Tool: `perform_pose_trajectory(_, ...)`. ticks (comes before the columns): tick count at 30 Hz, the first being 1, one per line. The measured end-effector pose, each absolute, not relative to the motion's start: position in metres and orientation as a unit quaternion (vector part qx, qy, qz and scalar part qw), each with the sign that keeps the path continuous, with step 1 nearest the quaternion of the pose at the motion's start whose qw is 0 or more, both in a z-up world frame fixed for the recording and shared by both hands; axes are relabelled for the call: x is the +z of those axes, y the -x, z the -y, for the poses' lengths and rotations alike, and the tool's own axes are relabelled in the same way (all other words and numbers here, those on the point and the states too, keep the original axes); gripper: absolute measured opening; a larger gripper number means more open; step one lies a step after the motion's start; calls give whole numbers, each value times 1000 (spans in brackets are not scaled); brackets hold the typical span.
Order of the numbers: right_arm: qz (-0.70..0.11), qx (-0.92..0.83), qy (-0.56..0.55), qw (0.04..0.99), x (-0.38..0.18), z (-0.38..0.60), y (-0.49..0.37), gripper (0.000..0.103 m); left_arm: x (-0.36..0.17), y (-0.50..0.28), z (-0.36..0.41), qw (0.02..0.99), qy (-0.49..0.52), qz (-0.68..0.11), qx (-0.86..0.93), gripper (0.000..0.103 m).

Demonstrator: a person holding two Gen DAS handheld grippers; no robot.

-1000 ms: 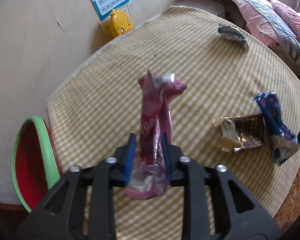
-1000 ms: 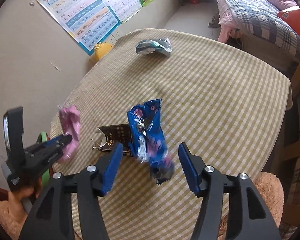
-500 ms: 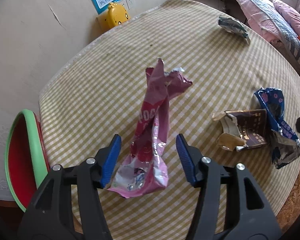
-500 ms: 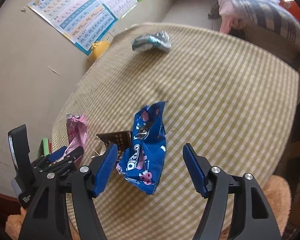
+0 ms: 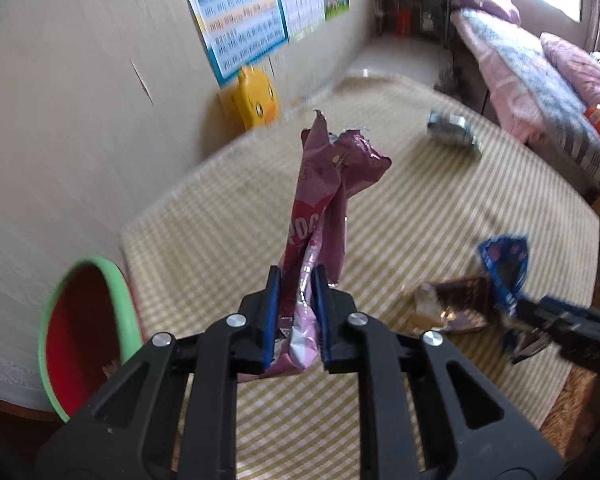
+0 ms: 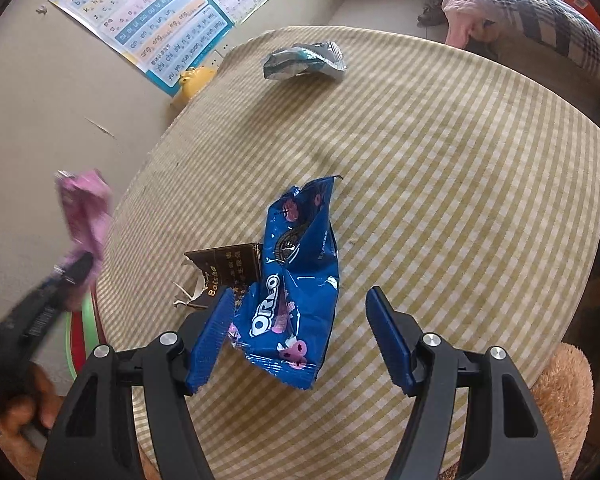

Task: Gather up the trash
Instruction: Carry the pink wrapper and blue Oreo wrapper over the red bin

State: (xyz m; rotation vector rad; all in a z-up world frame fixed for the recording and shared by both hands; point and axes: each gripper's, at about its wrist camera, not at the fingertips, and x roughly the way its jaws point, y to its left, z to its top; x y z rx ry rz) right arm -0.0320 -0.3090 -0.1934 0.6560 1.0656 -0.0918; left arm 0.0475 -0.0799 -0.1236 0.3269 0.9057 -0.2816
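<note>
Left gripper [image 5: 294,312] jaws clamped on pink Pocky wrapper [image 5: 324,200], held above tabletop [image 5: 420,200] near red bin [image 5: 80,320]. Thin foil could slip out mid-carry. Right gripper [image 6: 300,332] jaws wide, straddling blue Oreo wrapper [image 6: 296,276], unpinched; closing may snag brown wrapper [image 6: 228,268] alongside.

Pink wrapper [image 5: 324,208]; blue wrapper [image 6: 296,280]; yellow-white checked tablecloth [image 6: 440,184]; green-rimmed red bin [image 5: 80,332].

The left tool [image 5: 295,312], open half a second earlier, now clamps the pink wrapper [image 5: 324,204], lifted off the worktop [image 5: 440,208].
</note>
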Motion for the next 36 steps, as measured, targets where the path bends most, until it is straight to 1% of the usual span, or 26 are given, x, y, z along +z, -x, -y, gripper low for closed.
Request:
perform_pose_trajectory(4,-501,-44,-301,810,-195,306,28,65,-98,-42,78,891,-149,-407,-138,16)
perform_pose_trajectory(8,-505,-43,-304,806,-198,304,28,64,-84,-40,72,898,-142,-392,-137,16)
perform_pose_trajectory(11,-506,-40,-299,808,-197,302,27,53,-79,-40,66,902,-138,-386,-133,16)
perform_pose_trajectory(13,-510,-39,-296,807,-198,300,26,40,-77,-38,64,903,-133,-387,-131,16)
perform_pose_trajectory(14,-512,-40,-293,806,-198,299,26,36,-76,-39,61,904,-130,-387,-130,16)
perform_pose_trajectory(15,-514,-39,-293,805,-199,298,27,24,-77,-39,60,904,-128,-388,-128,16)
perform_pose_trajectory(16,-515,-37,-295,804,-199,298,27,17,-76,-39,58,904,-126,-388,-127,16)
perform_pose_trajectory(19,-509,-42,-289,810,-194,296,30,12,-76,-38,51,905,-117,-389,-124,16)
perform_pose_trajectory(25,-489,-41,-282,824,-171,290,36,10,-74,-37,33,909,-102,-388,-118,16)
perform_pose_trajectory(36,-436,-8,-262,861,-111,264,37,10,-76,-32,12,912,-91,-386,-103,16)
